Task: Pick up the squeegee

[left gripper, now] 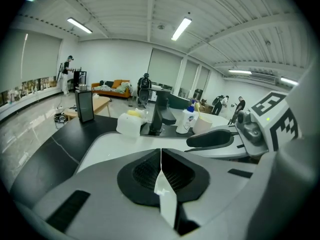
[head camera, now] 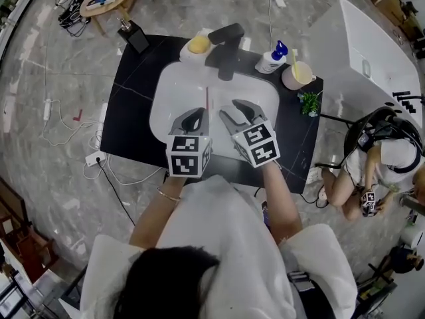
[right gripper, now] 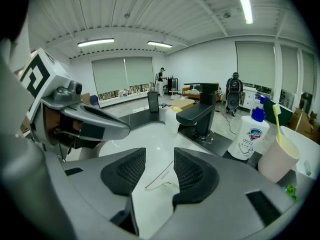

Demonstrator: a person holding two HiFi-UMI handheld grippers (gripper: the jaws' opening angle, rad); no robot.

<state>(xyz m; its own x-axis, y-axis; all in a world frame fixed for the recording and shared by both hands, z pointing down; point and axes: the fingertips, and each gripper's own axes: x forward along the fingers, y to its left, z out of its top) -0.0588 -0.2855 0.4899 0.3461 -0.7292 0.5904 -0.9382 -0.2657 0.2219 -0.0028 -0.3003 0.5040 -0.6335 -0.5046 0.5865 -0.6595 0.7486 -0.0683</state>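
The squeegee (head camera: 206, 100) shows as a thin red-edged strip lying flat in the white sink basin (head camera: 171, 88). In the right gripper view the squeegee (right gripper: 161, 174) lies on the basin floor, seen through the gap between the jaws and some way beyond them. My right gripper (head camera: 240, 112) hovers over the basin just right of the strip, open with nothing between its pads. My left gripper (head camera: 194, 119) hangs beside it on the left, jaws shut together on nothing. The left gripper (left gripper: 161, 156) view does not show the squeegee.
A black faucet (head camera: 226, 42) stands at the basin's far rim. A yellow sponge on a white dish (head camera: 198, 44), a soap bottle (head camera: 272, 59), a cup with a toothbrush (head camera: 297, 76) and a small plant (head camera: 309, 103) line the black counter. A person (head camera: 372, 171) sits at right.
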